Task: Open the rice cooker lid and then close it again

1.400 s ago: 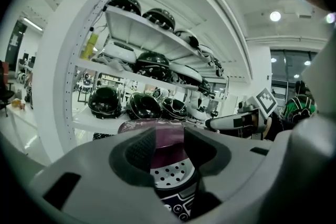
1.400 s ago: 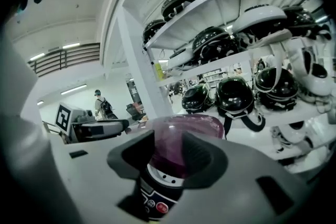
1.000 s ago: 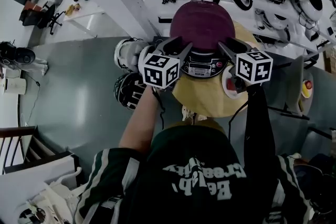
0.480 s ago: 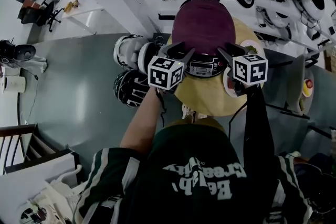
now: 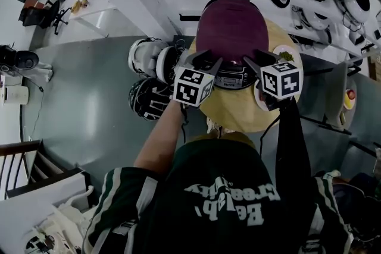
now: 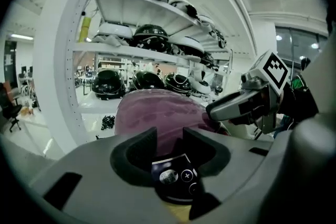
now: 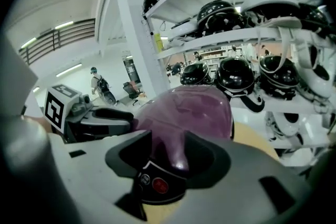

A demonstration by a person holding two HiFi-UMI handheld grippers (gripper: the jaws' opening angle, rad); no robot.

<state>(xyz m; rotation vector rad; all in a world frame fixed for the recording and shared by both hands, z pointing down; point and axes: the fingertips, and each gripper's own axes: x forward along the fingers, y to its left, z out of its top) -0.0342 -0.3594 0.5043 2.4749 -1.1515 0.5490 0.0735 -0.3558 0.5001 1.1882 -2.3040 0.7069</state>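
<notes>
Left claw [image 6: 169, 144]: I read its jaws as apart, having just narrowed a little, with the pads pressing on nothing. The rice cooker [image 5: 231, 27] stands directly ahead of it. The control panel [image 6: 176, 178] shows through the gap, just beyond and below the tips, and the maroon lid [image 6: 157, 113], down and shut, rises behind them. Right claw [image 7: 168, 147]: its jaws are apart and have just been opening, with nothing clamped. The same panel and lid lie just ahead of its tips. The two claws flank the cooker's front, each to the other's side, near but apart. The round table [image 5: 232, 119] lies beneath both. Helmets [image 7: 233, 73] fill the shelves [image 6: 136, 50] beyond the cooker.
</notes>
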